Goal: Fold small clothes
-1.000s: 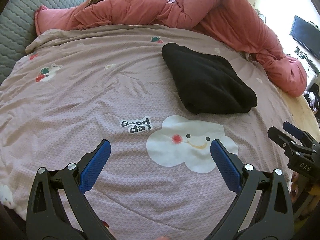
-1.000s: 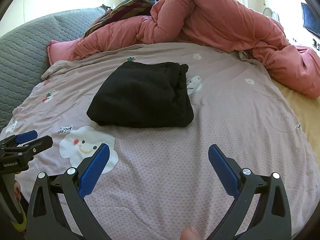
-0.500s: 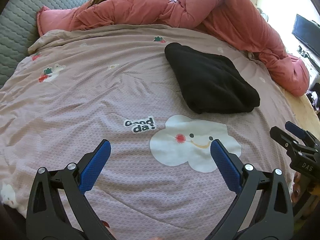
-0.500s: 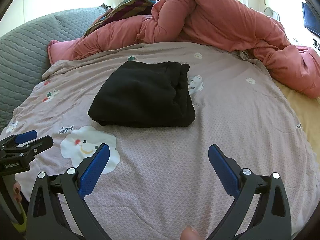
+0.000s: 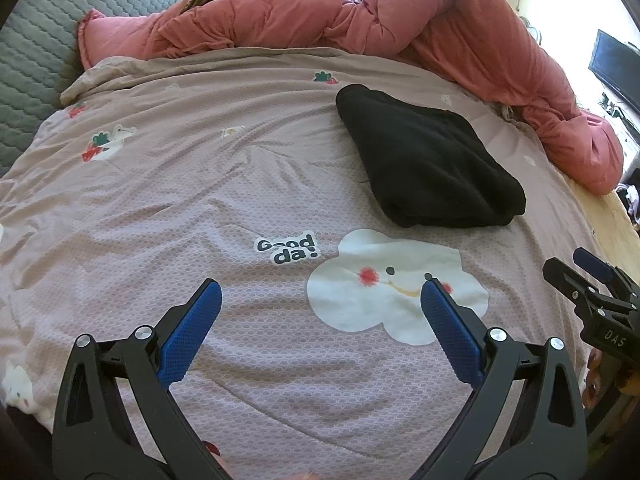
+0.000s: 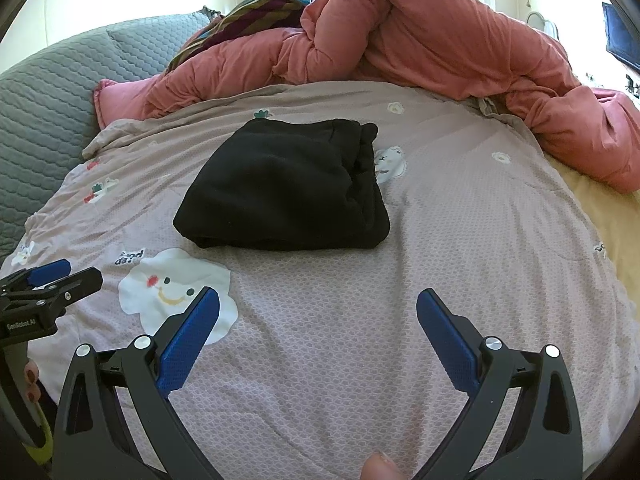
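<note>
Two hand-held grippers, left hand-held gripper (image 5: 320,316) and right hand-held gripper (image 6: 318,316), gape empty; folded fuzzy black garment (image 6: 288,188) lies mid-frame on the waffle-textured bedspread (image 6: 460,240).

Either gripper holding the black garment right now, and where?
Neither. The left gripper and right gripper are both open and empty; the folded black garment lies untouched on the bedspread.

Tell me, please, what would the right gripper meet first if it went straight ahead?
Probably the folded black fleece garment. The open right gripper points over bare mauve patterned bedsheet towards it, though depth is unclear and it might brush the sheet first.
</note>
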Demonstrator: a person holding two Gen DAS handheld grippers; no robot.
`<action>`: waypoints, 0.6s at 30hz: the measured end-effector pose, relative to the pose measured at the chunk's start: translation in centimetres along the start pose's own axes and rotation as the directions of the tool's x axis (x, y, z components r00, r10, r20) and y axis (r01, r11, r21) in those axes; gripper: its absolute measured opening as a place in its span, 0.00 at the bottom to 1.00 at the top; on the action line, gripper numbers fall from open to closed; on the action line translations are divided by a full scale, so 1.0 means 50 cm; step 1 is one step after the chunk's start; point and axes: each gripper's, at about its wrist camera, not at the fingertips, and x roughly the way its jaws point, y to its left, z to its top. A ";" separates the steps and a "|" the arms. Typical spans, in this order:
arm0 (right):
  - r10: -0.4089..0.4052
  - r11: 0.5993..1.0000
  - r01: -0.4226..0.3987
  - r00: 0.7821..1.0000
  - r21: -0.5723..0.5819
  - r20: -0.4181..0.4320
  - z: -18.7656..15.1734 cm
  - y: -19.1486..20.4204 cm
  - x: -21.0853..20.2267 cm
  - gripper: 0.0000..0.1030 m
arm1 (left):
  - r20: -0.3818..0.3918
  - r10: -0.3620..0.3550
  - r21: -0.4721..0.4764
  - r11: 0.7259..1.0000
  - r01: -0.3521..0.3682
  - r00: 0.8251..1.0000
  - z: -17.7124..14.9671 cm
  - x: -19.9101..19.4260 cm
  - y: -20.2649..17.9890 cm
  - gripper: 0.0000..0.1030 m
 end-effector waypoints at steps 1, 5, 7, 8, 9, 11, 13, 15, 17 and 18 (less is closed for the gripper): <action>0.001 1.000 -0.001 1.000 -0.001 0.001 0.000 -0.001 0.000 0.96 | 0.000 -0.002 -0.001 1.000 0.002 1.000 0.000 0.000 0.000 0.91; 0.003 1.000 -0.003 1.000 -0.002 -0.001 -0.001 -0.001 0.001 0.96 | 0.001 0.002 -0.004 1.000 -0.002 1.000 -0.001 -0.002 0.003 0.91; 0.003 1.000 -0.003 1.000 -0.002 -0.001 -0.002 -0.002 0.000 0.96 | -0.001 0.002 -0.006 1.000 -0.002 1.000 -0.002 -0.002 0.005 0.91; 0.003 1.000 -0.003 1.000 -0.001 -0.001 -0.002 -0.002 0.000 0.96 | -0.001 0.004 -0.007 1.000 -0.004 1.000 -0.002 -0.002 0.005 0.91; 0.003 1.000 -0.003 1.000 -0.002 -0.001 -0.001 -0.002 0.000 0.96 | -0.002 0.006 -0.007 1.000 -0.006 1.000 -0.002 -0.002 0.005 0.91; 0.003 1.000 -0.003 1.000 -0.002 0.000 -0.001 -0.001 0.000 0.96 | -0.003 0.007 -0.009 1.000 -0.007 1.000 -0.003 -0.003 0.005 0.91; 0.002 1.000 -0.002 1.000 0.001 -0.001 -0.001 -0.003 -0.001 0.96 | -0.003 0.008 -0.008 1.000 -0.008 1.000 -0.003 -0.002 0.005 0.91; 0.002 1.000 -0.002 1.000 0.001 -0.001 0.000 -0.003 -0.001 0.96 | -0.005 0.009 -0.008 1.000 -0.009 1.000 -0.003 -0.001 0.004 0.91; 0.002 1.000 -0.002 1.000 0.000 -0.002 0.000 -0.004 0.000 0.96 | -0.007 0.010 -0.009 1.000 -0.010 1.000 -0.003 -0.001 0.004 0.91; 0.001 1.000 -0.001 1.000 0.000 -0.003 0.000 -0.003 0.000 0.96 | -0.007 0.011 -0.009 1.000 -0.011 1.000 -0.003 -0.001 0.005 0.91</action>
